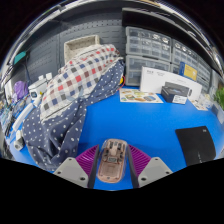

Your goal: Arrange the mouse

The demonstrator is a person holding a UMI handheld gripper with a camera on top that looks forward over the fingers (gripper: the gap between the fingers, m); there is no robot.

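Note:
A beige-pink computer mouse sits between my two fingers, its length running along them, underside up. My gripper is shut on the mouse, with the magenta pads pressing on both of its sides. It is held over the blue table near the front edge. A black mouse mat lies on the table ahead and to the right of the fingers.
A heap of plaid and dotted cloth covers the table's left side. A white box, a black device and a printed sheet lie at the back. Drawer cabinets stand against the pegboard wall.

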